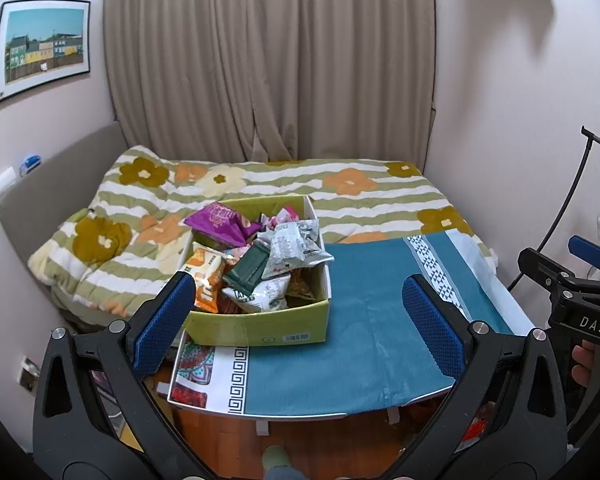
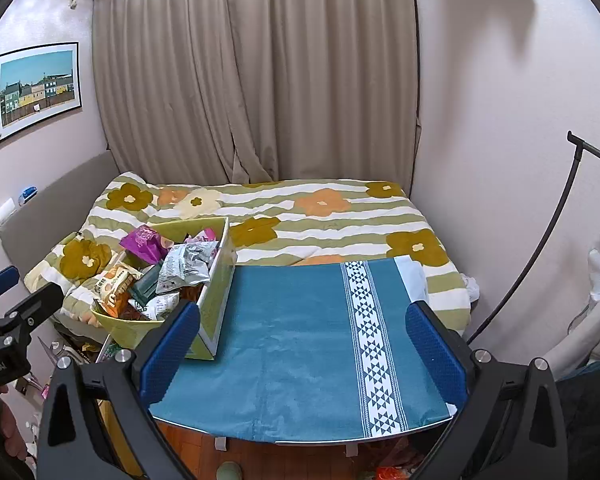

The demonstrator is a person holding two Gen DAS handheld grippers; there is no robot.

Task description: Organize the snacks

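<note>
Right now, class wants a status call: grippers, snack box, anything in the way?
Left gripper open, empty. Right gripper open, empty. Snack box full, on the teal cloth, left side. Nothing between grippers and box.

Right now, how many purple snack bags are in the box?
1. The purple bag lies on top of the pile at the far left of the box. More may be buried under the other packets.

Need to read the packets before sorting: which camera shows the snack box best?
Left wrist view: the snack box sits near centre, its packets facing the camera. The right wrist view shows it off to the left, partly hidden by a gripper finger.
</note>
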